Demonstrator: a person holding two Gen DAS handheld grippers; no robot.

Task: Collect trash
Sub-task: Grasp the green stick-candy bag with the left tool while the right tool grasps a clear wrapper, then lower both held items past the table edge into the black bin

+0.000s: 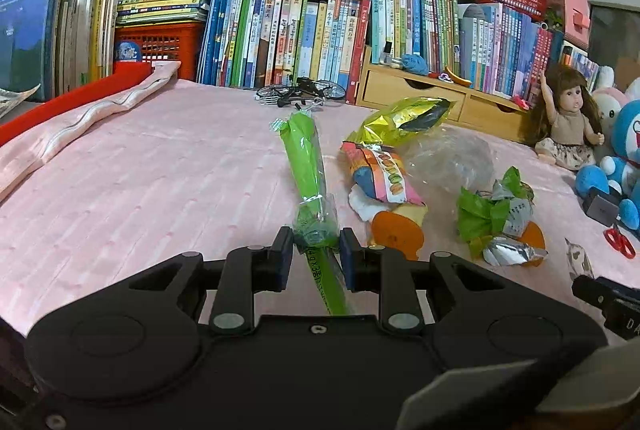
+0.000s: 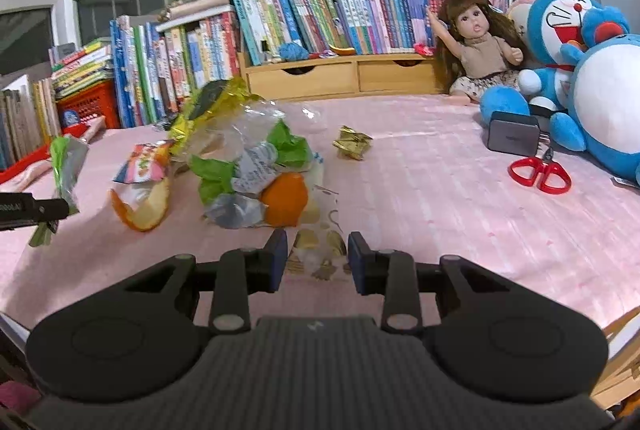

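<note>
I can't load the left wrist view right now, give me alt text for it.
The left gripper has its fingers closed on a long green wrapper, which sticks out ahead over a pink bedspread. To its right lie more wrappers and orange peel; books and a doll stand behind.

Wrappers (image 2: pixel 248 170) heaped mid-bedspread (image 2: pixel 440 214); scissors (image 2: pixel 540 172) to right, before plush toy (image 2: pixel 568 42); doll (image 2: pixel 478 50) against books (image 2: pixel 320 10) behind.
</note>
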